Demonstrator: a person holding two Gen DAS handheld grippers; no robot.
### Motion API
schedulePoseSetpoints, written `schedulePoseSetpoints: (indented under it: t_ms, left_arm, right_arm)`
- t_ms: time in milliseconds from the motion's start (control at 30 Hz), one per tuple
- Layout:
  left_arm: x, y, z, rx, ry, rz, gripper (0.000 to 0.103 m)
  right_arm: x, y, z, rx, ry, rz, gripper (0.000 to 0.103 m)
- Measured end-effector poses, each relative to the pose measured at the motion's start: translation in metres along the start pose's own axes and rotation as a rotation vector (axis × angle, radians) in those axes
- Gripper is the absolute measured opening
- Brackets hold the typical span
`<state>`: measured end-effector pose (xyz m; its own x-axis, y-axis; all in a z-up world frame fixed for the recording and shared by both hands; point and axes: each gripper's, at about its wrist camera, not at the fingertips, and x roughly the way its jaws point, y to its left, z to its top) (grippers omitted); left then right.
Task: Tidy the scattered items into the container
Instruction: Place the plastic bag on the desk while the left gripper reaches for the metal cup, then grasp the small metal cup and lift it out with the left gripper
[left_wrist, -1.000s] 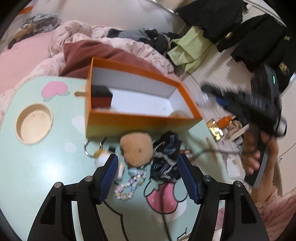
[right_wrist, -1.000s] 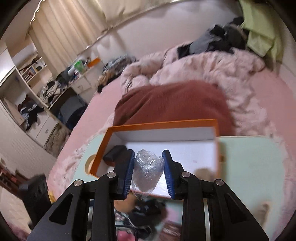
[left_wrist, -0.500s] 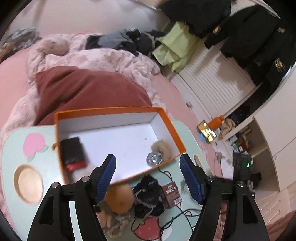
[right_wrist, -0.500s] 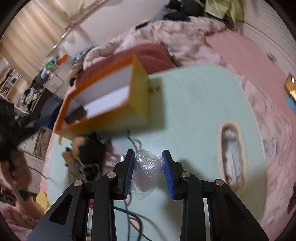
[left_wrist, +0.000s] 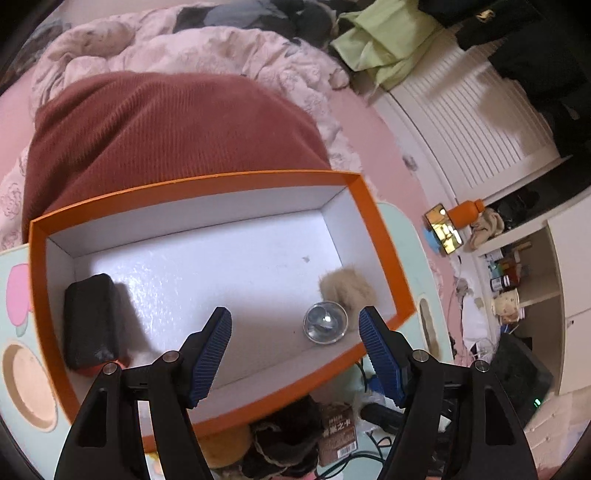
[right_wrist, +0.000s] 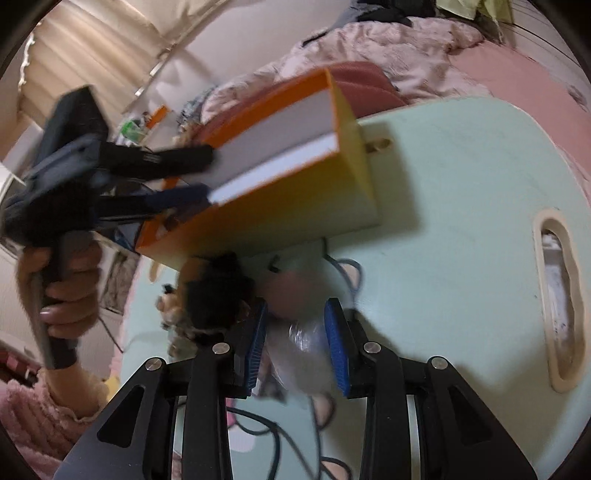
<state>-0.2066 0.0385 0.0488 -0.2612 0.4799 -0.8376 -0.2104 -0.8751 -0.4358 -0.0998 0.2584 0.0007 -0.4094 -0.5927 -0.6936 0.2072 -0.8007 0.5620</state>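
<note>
The orange box (left_wrist: 384, 236) with a white inside stands on the mint table. It holds a black-and-red case (left_wrist: 90, 319), a clear round lid (left_wrist: 325, 322) and a beige fur pompom (left_wrist: 347, 290). My left gripper (left_wrist: 295, 354) is open and empty, hovering over the box's near part. My right gripper (right_wrist: 295, 347) is shut on a crumpled clear plastic bag (right_wrist: 303, 343), low over the table in front of the box (right_wrist: 280, 206). A black fabric bundle (right_wrist: 218, 291) lies left of it. The left gripper (right_wrist: 177, 173) reaches over the box in the right wrist view.
A tan plush, dark bundle (left_wrist: 284, 443) and small brown box (left_wrist: 338, 430) lie on the table (right_wrist: 461, 206) before the orange box, with a black cable (right_wrist: 258, 424). A red pillow (left_wrist: 166, 133) and pink bedding lie behind. The table has a handle slot (right_wrist: 557, 306).
My left gripper rose and moved forward over the box, still open. My right gripper swung away from the box down to the table beside it, still gripping the plastic bag.
</note>
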Motion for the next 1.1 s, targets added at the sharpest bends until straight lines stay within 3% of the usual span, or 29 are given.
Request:
schedulePoseSetpoints:
  t_ms: [67, 100, 267, 333, 367, 533, 633, 700, 767, 833, 1000, 1067, 1100]
  left_arm:
    - [0.007, -0.006, 0.002, 0.011, 0.028, -0.018, 0.071]
    - [0.012, -0.009, 0.003, 0.016, 0.051, -0.034, 0.071]
    - [0.041, -0.009, 0.006, -0.035, 0.190, -0.118, 0.068]
    - [0.051, -0.006, 0.006, -0.038, 0.223, -0.091, 0.054]
    - [0.055, -0.004, 0.006, -0.033, 0.231, -0.079, 0.052]
    - [0.055, 0.002, 0.005, 0.009, 0.213, -0.041, 0.036]
    - [0.043, 0.014, 0.012, -0.013, 0.144, 0.045, 0.037]
    - [0.034, 0.018, 0.016, -0.032, 0.110, 0.063, 0.035]
    - [0.028, 0.017, 0.017, -0.035, 0.097, 0.032, 0.039]
    - [0.025, 0.010, 0.015, -0.016, 0.089, 0.013, 0.060]
    - [0.041, -0.012, 0.014, 0.072, 0.071, 0.110, 0.062]
    - [0.053, -0.011, 0.015, 0.081, 0.086, 0.123, 0.057]
    - [0.057, -0.010, 0.016, 0.086, 0.089, 0.136, 0.044]
  right_arm:
    - [-0.008, 0.002, 0.000, -0.009, -0.044, -0.004, 0.052]
    - [-0.011, 0.002, -0.001, -0.016, -0.060, -0.005, 0.055]
    - [-0.015, -0.002, 0.000, -0.005, -0.057, 0.009, 0.057]
    - [-0.015, -0.005, -0.003, 0.008, -0.057, 0.009, 0.057]
    - [-0.015, -0.004, -0.002, 0.011, -0.057, 0.009, 0.057]
    - [-0.015, -0.011, -0.005, 0.034, -0.050, 0.011, 0.057]
    - [-0.016, -0.014, -0.005, 0.042, -0.050, 0.011, 0.057]
    - [-0.016, -0.015, -0.004, 0.045, -0.049, 0.009, 0.057]
    - [-0.017, -0.015, -0.005, 0.049, -0.049, 0.013, 0.057]
    - [-0.017, -0.015, -0.004, 0.051, -0.050, 0.018, 0.057]
    - [-0.017, -0.015, -0.004, 0.053, -0.045, 0.023, 0.057]
    - [-0.017, -0.014, -0.005, 0.053, -0.046, 0.024, 0.057]
    - [-0.016, -0.014, -0.005, 0.053, -0.045, 0.022, 0.057]
